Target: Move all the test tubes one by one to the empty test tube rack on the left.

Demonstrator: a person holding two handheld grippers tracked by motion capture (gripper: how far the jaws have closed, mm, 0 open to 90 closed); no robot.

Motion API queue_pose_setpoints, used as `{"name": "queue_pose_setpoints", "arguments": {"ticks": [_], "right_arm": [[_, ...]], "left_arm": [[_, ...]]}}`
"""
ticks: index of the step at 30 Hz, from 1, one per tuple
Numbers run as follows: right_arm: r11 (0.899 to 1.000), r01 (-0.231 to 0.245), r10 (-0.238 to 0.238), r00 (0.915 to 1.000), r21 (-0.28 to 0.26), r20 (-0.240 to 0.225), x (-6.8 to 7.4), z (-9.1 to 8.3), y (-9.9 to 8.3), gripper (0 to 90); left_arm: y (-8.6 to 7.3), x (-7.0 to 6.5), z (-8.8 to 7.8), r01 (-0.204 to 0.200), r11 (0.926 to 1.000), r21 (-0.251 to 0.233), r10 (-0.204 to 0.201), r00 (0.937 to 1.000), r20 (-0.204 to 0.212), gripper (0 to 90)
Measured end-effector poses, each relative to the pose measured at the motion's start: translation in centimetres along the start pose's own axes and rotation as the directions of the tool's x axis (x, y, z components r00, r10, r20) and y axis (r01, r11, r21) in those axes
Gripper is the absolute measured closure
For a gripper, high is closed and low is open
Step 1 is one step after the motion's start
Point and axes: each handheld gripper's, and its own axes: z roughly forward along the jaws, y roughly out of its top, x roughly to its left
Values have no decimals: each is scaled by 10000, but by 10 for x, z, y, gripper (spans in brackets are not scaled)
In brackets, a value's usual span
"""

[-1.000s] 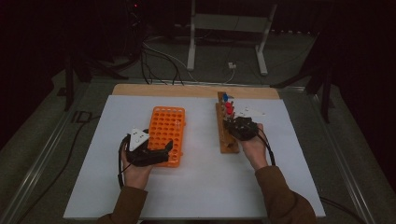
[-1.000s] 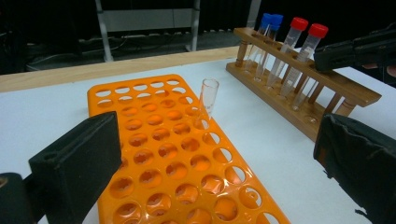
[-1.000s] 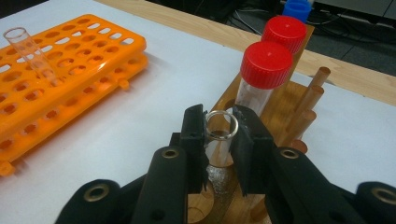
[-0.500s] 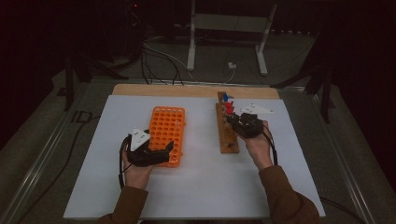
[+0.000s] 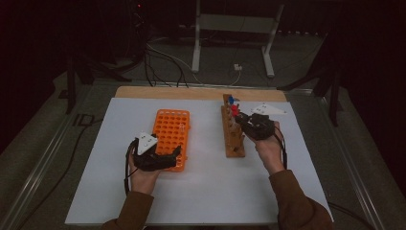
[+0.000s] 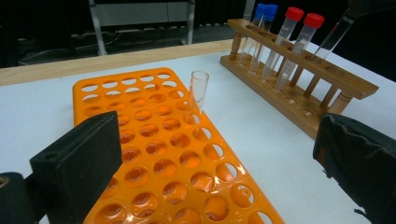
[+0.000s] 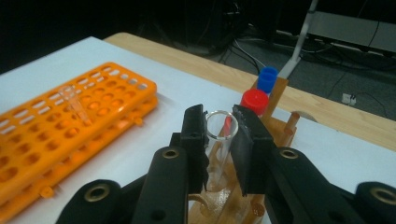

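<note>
My right tool [image 7: 219, 140] is clenched on an uncapped glass test tube [image 7: 223, 135] at the wooden rack [image 5: 232, 134], centre-right of the high view. Left tool [image 5: 155, 157] is released, jaws straddling the orange rack [image 5: 171, 129]. Likely transfer step; next I'd need a straight lift, then a free orange hole.

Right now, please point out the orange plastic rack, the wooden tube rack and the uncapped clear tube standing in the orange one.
orange plastic rack [image 6: 154, 154], left gripper view, top plate.
wooden tube rack [image 6: 322, 72], left gripper view, upper bar.
uncapped clear tube [image 6: 198, 91], left gripper view, upper wall.
</note>
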Motion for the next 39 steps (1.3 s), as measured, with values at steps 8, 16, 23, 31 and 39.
{"name": "queue_pose_setpoints", "arguments": {"ticks": [8,16,23,31,39], "right_arm": [[9998,42,-45,9998,-192,-170,2,-10,8,760],[9999,80,-88,9977,-119,-672,13,-12,9,760],[9999,135,-127,9903,53,-1383,30,-7,8,760],[9981,595,-556,9796,143,-1933,54,-3,10,758],[9970,735,-662,9713,237,-2286,66,-2,11,757]], "left_arm": [[8,-13,7,-384,9993,-30,384,9991,190,18],[22,-28,14,-599,9977,-318,615,9967,522,30],[28,-39,27,-830,9960,-317,850,9940,686,58],[31,-54,45,-1027,9946,-180,1041,9866,1255,101],[36,-72,57,-1769,9841,-141,1768,9710,1606,222]]}}
